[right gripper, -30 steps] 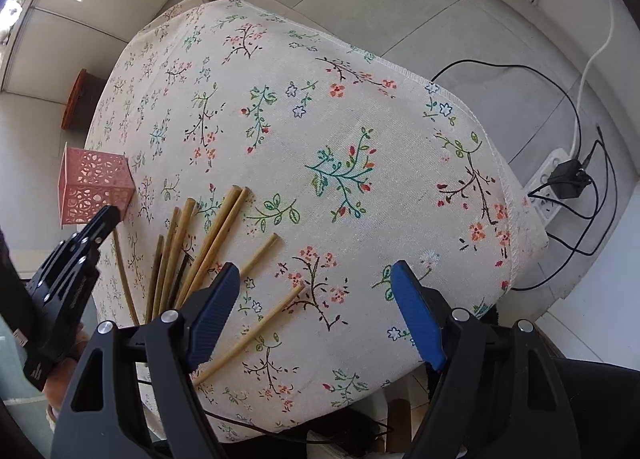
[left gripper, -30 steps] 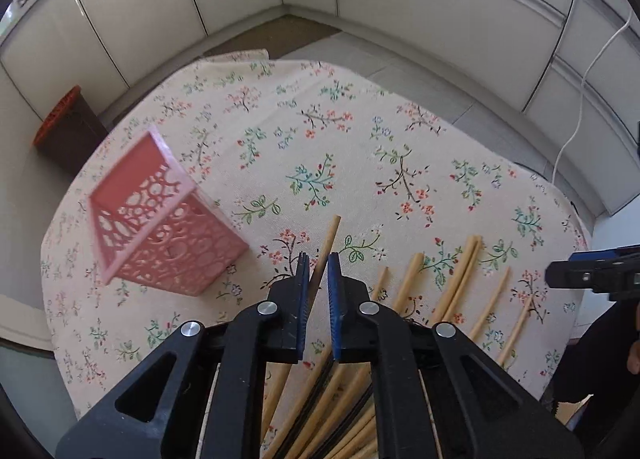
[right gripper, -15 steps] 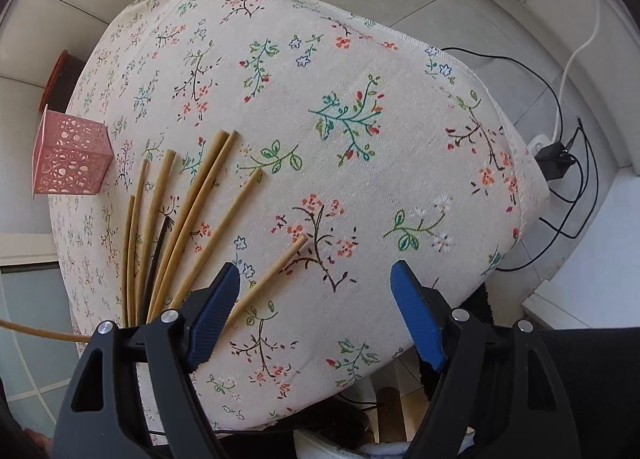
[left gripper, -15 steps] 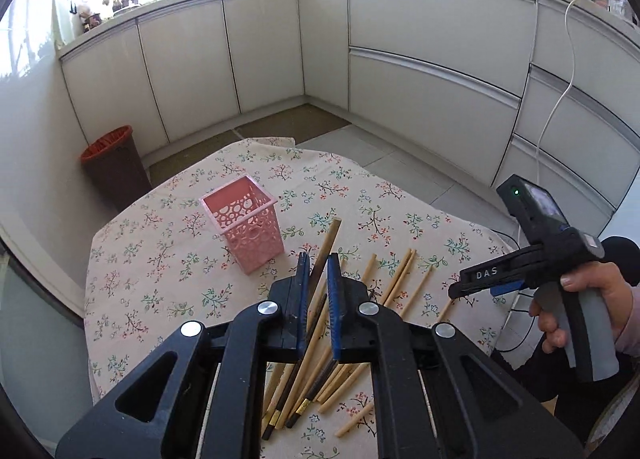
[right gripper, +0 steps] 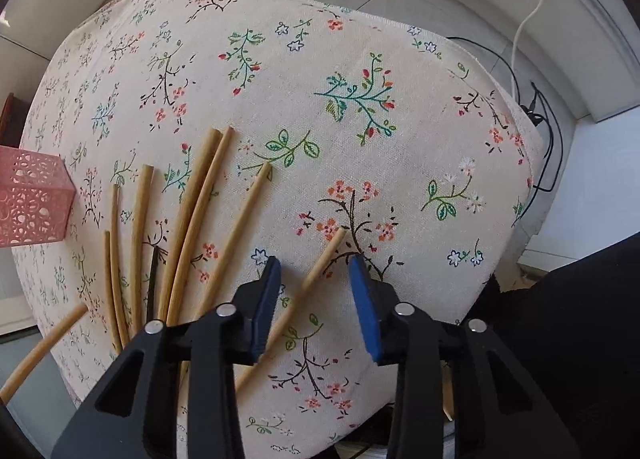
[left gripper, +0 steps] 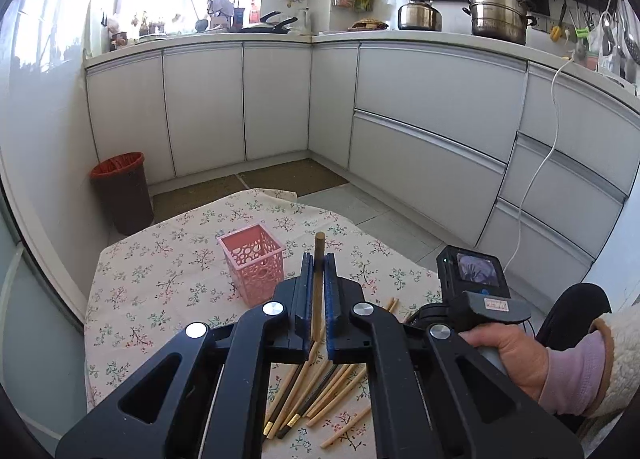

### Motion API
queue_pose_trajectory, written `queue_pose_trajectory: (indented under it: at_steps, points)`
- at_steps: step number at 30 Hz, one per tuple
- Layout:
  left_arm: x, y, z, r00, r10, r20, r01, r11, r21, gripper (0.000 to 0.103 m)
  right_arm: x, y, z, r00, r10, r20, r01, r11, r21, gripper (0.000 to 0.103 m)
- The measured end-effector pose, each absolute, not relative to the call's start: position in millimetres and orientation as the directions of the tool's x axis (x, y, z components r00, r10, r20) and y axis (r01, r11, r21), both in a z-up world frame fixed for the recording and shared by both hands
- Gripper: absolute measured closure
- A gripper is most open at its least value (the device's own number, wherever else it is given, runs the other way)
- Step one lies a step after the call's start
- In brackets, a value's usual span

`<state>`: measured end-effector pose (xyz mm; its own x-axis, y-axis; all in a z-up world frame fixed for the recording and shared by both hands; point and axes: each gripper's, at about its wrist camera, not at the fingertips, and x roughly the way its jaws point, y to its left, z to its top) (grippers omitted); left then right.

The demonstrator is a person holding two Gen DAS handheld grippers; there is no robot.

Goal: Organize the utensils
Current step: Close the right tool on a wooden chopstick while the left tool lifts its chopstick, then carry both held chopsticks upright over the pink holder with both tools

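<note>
Kitchen scene seen from two handheld grippers working over a small table draped in a cream floral tablecloth point(left gripper: 168, 279).

The left gripper point(left gripper: 319, 271) is pinching a single tan wooden chopstick point(left gripper: 319, 259) between its blue-padded jaws, which are pressing nearly together on it. The stick is running along the fingers, with its blunt tip showing just beyond them. It is hanging above the table rather than lying on it; in the right wrist view its other end is poking in from the lower left edge.

A pink perforated plastic square basket point(left gripper: 252, 263) is standing upright on the cloth, just to the left of the held stick in the left wrist view.

A loose fan of pale wooden chopsticks point(right gripper: 188, 227) is lying flat on the cloth beside the basket, with one thin black chopstick point(right gripper: 152, 279) among them.

The right gripper point(right gripper: 316, 271), held in the person's right hand point(left gripper: 508, 355), is hovering low over the table's near edge. Its jaws are spread wide, straddling one separate wooden chopstick point(right gripper: 320, 263) lying diagonally; whether the pads are touching it cannot be told.

White cabinets and a red-rimmed brown waste bin point(left gripper: 122, 191) are standing behind the table.
</note>
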<state>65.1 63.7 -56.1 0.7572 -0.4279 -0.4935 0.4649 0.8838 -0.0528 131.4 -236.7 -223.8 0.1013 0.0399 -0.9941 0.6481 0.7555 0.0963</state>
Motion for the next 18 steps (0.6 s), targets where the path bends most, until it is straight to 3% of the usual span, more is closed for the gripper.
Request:
queue_pose_trajectory:
  at_steps: [1, 4, 12, 18]
  points:
    - [65.6, 64.1, -56.1, 0.755, -0.434, -0.492, 0.468, 0.882, -0.061, 0.099, 132.2, -237.8, -225.0, 0.114, 0.060, -0.992, 0.642, 0.757, 0.120, 0.089]
    - [66.0, 64.8, -58.3, 0.759, -0.426, -0.493, 0.459, 0.886, -0.061, 0.099, 130.4, -244.2, -224.6, 0.143, 0.087, -0.986, 0.647, 0.746, 0.160, 0.097]
    - [71.5, 74.6, -58.9, 0.769, -0.408, -0.493, 0.416, 0.904, -0.099, 0.099, 122.2, -274.1, -217.7, 0.257, 0.219, -0.941, 0.623, 0.707, 0.335, 0.097]
    - [72.9, 77.3, -54.4, 0.778, -0.405, -0.480, 0.395, 0.910, -0.128, 0.099, 115.1, -279.9, -177.3, 0.357, 0.248, -0.901, 0.558, 0.717, 0.418, 0.097]
